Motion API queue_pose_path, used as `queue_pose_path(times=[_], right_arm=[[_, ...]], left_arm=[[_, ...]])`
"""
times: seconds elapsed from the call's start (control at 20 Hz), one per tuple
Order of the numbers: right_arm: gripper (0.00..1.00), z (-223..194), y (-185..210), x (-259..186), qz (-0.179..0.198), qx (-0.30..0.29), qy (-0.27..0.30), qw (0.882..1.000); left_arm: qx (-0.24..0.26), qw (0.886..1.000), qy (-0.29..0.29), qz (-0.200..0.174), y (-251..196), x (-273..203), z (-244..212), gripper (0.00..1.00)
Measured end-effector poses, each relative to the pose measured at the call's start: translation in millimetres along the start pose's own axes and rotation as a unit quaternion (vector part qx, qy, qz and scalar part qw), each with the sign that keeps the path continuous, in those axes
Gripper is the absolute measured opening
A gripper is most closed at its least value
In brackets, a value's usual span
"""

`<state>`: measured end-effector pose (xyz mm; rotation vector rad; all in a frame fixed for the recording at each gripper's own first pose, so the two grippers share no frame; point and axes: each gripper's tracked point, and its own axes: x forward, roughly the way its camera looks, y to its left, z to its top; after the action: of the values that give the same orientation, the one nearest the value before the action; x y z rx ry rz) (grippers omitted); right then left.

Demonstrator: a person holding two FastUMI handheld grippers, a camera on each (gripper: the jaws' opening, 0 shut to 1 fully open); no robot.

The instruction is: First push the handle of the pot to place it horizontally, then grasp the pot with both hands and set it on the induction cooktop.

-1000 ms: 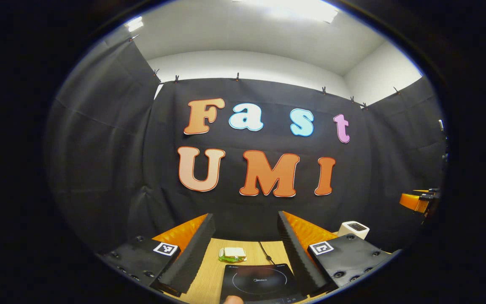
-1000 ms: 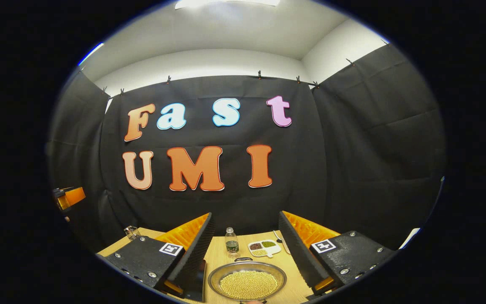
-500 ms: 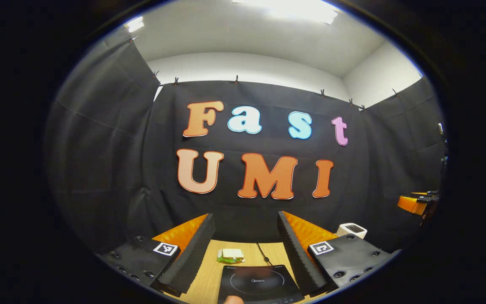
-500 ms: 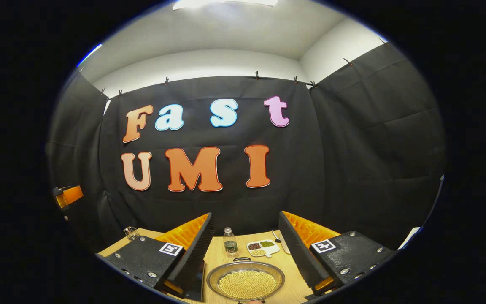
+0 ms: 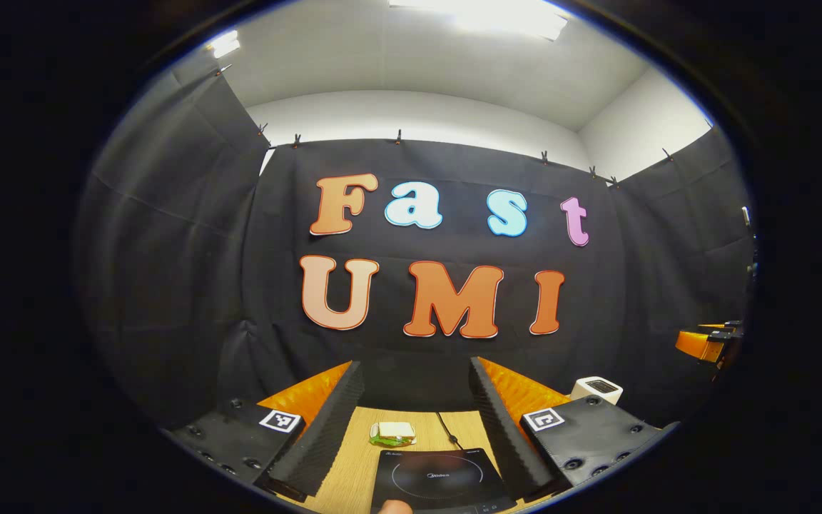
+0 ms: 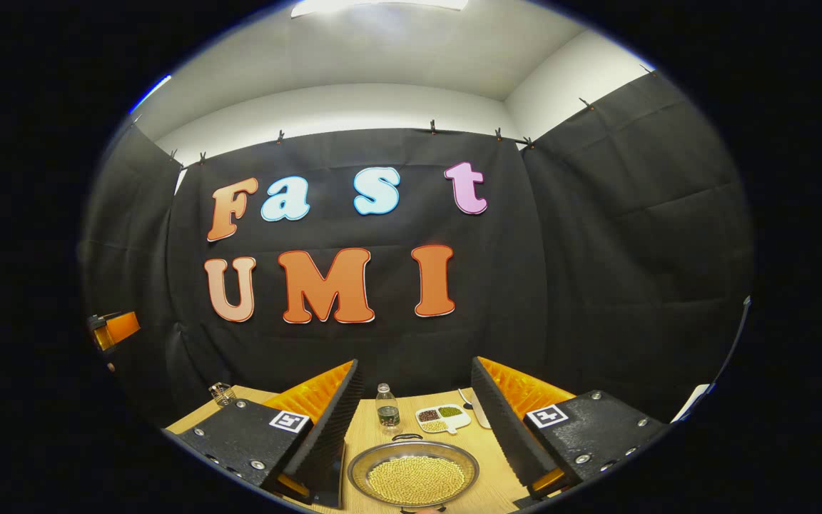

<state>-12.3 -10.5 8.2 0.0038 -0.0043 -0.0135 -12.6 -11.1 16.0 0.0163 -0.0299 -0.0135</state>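
Note:
In the right gripper view a round metal pot (image 6: pixel 413 472) full of small yellow beans sits on the wooden table, with a dark handle (image 6: pixel 407 437) at its far rim. My right gripper (image 6: pixel 416 371) hovers over it, open, with nothing between its fingers. In the left gripper view a black induction cooktop (image 5: pixel 439 480) lies flat on the table below my left gripper (image 5: pixel 416 371), which is open and empty too. The other gripper shows far off at the right edge (image 5: pixel 707 341) of the left gripper view and at the left edge (image 6: pixel 113 330) of the right gripper view.
Behind the cooktop lie a wrapped sandwich (image 5: pixel 392 432) and a black cord (image 5: pixel 447 427); a white toaster (image 5: pixel 596 389) stands at the right. Beyond the pot are a small bottle (image 6: pixel 386 410), a divided dish of beans (image 6: pixel 442 418), a spoon (image 6: pixel 467 400) and a glass jar (image 6: pixel 220 392).
Both views have shifted only slightly; the left gripper tipped a little, so the wall sits lower in its view. Both grippers stay open.

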Motion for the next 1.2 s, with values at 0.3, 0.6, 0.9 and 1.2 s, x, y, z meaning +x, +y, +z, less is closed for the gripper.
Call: queue_pose_path(times=[0.3, 0.6, 0.9, 1.2], right_arm=[[0.87, -9, 10, 0, 0.013, -0.017, 0.013, 1.000], [0.41, -48, 30, 0, 0.046, -0.046, 0.060, 0.996], [0.00, -106, 47, -2, 0.070, -0.033, 0.106, 0.991], [0.00, -171, 68, -16, 0.097, -0.040, 0.157, 0.982]], left_arm=[[-0.001, 1.000, 0.004, -0.005, -3, -1, -2, 0.97], [-0.005, 1.000, 0.011, 0.000, 3, 0, -7, 0.99], [-0.008, 1.000, 0.013, 0.002, 8, 0, -11, 0.99], [-0.009, 1.000, 0.017, 0.005, 12, 1, -17, 0.98]])
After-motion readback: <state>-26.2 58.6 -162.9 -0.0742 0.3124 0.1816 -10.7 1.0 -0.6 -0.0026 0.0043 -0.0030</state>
